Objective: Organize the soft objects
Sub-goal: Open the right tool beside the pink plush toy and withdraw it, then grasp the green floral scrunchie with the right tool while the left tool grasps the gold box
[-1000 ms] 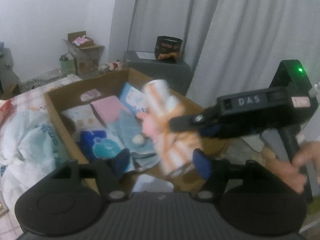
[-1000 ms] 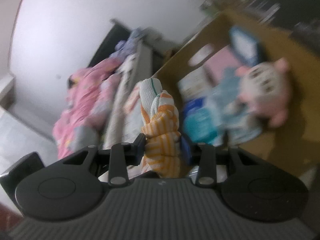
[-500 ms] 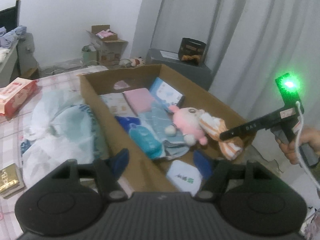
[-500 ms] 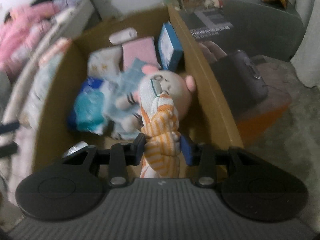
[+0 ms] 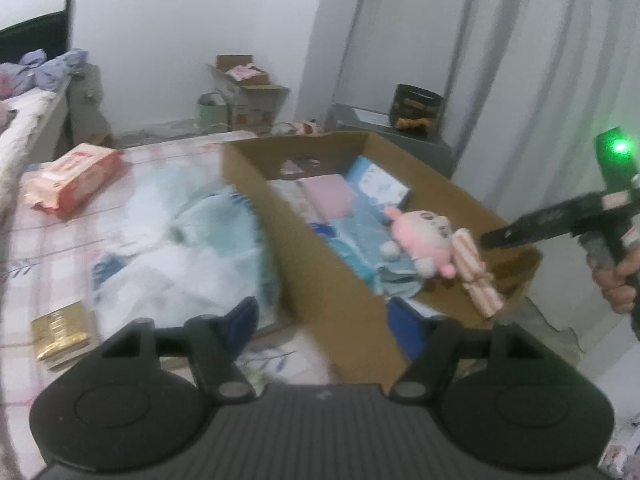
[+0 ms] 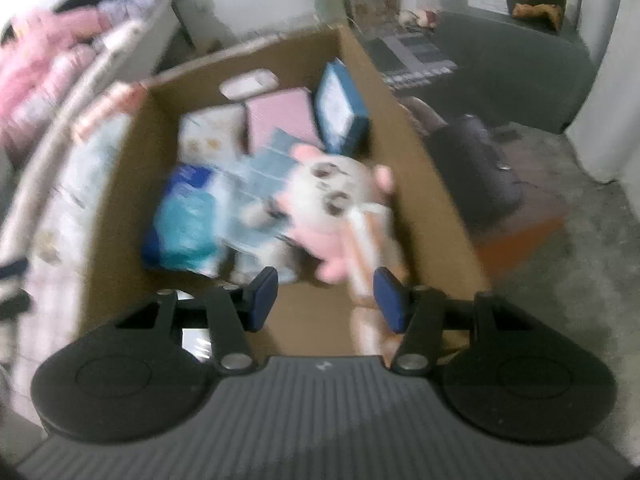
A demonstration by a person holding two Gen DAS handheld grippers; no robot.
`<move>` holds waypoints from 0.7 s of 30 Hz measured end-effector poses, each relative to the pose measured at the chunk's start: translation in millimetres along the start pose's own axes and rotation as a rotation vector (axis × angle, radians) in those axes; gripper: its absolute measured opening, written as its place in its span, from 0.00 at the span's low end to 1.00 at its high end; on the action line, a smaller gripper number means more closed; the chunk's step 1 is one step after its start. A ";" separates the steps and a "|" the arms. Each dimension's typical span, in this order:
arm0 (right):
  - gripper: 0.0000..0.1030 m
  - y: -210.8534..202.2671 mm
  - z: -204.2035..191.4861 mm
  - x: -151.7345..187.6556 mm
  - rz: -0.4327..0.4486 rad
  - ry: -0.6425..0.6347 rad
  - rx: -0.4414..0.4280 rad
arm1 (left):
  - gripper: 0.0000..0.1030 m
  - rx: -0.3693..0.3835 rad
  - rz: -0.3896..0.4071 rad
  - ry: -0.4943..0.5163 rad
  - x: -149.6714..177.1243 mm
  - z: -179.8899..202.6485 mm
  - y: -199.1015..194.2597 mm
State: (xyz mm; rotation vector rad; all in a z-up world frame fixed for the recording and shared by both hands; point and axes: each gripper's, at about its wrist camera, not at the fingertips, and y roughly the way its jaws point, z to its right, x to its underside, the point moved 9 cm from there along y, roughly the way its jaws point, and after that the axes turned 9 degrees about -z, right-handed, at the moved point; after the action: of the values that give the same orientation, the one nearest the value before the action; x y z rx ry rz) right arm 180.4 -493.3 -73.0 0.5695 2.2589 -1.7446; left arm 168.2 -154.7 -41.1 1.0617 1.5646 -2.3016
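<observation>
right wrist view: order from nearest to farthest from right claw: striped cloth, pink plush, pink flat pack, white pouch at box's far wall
From the right claw, jaws opening:
1. Striped cloth, against its right finger, blurred.
2. Pink plush, just beyond, mid-box.
3. Pink flat pack, farther back.
4. White pouch, at the cardboard box far wall.

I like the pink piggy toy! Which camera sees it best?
The left wrist view: the pink plush toy lies sharp and whole in the cardboard box, beside the orange striped cloth. The right wrist view is closer but smeared by blur.
</observation>
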 end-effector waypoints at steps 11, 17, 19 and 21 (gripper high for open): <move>0.53 8.7 -169.0 3.4 0.030 -0.054 -0.463 | 0.72 -0.241 0.007 -0.117 46.5 -94.4 -36.7; 0.53 48.5 -254.6 20.9 -0.068 -0.112 -0.572 | 0.72 -0.321 0.005 -0.136 59.9 -132.3 -40.8; 0.53 62.0 -274.3 28.4 -0.111 -0.113 -0.590 | 0.71 -0.338 0.004 -0.139 61.6 -142.8 -42.5; 0.53 72.2 -290.8 36.0 -0.138 -0.136 -0.574 | 0.71 -0.345 0.009 -0.138 59.8 -153.3 -45.4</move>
State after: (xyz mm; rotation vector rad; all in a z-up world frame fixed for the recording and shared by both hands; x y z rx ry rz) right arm 195.3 -191.9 -73.8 0.1713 2.5755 -1.0519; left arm 172.6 12.5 -75.5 0.8044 1.8075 -1.9522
